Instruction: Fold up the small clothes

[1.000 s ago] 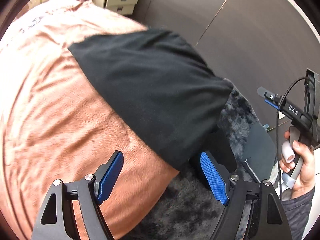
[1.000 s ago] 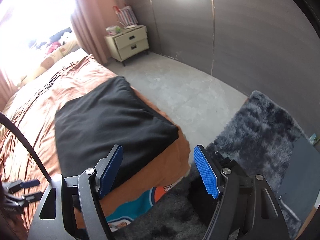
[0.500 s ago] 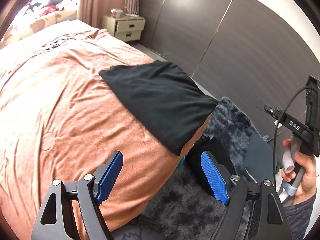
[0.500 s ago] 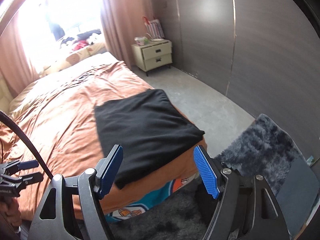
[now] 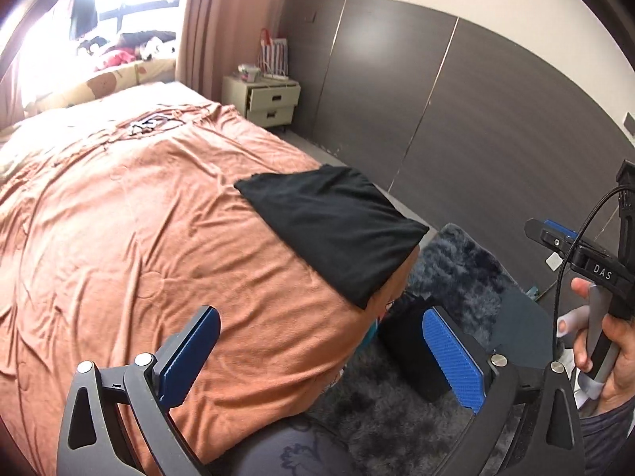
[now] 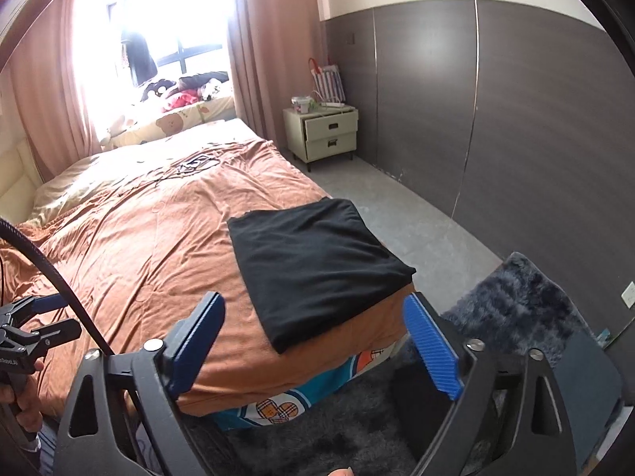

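Cloth (image 6: 313,265), black and folded into a flat rectangle, lies on the orange bedspread (image 6: 158,246) at the bed's near corner, about 12 o'clock from the right tongs (image 6: 313,347) and 1 o'clock from the left tongs (image 5: 321,353). Both tongs are spread wide with nothing between their blue pads, and both are held off the bed, apart from the cloth. In the left wrist view the right tongs show at 3 o'clock, held by a hand (image 5: 607,357) with a black cable (image 5: 571,261) looping above it. In the right wrist view the left tongs (image 6: 35,317) appear at 9 o'clock, again apart. A dark shaggy rug (image 6: 516,305) covers the floor beside the bed at 4 o'clock, with a black box (image 5: 412,349) standing on it by the bed corner. A cream nightstand (image 6: 325,135) stands against the grey wall at 12 o'clock, next to pink curtains (image 6: 274,47) and a bright window (image 6: 158,12).
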